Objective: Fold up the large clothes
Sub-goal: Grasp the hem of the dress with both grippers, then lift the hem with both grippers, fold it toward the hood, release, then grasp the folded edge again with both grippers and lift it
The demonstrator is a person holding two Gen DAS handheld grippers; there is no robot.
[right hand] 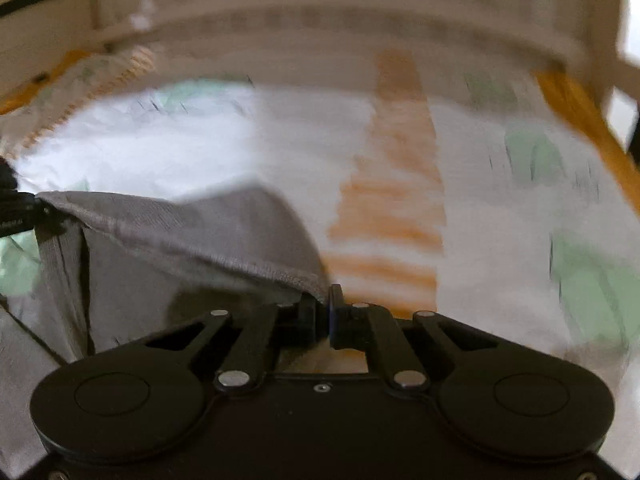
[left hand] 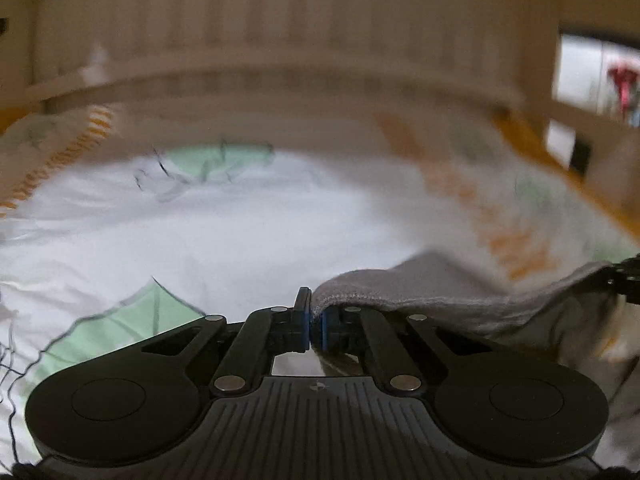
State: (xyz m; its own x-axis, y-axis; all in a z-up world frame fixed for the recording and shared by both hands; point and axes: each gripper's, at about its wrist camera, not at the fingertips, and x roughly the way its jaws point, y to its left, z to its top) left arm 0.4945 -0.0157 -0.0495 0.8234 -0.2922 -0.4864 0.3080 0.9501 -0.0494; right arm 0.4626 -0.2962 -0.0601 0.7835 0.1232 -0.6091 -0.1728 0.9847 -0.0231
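ahead: wide stretch of flat bedsheet [left hand: 240,220], plenty of room to pass low over it
far end: slatted headboard [left hand: 280,40] walls off the bed
between the tongs: grey garment [right hand: 180,240] stretched taut, blocks that gap
right side: wooden bed rail [right hand: 580,120] hems things in

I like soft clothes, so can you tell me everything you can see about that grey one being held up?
The grey garment looks like soft, thick knit fabric with a stitched hem along its top edge. That edge is stretched between the left hand-held gripper and the right hand-held gripper, both pinched shut on it. The rest hangs down in loose folds over the white patterned bedsheet. What kind of garment it is cannot be told.
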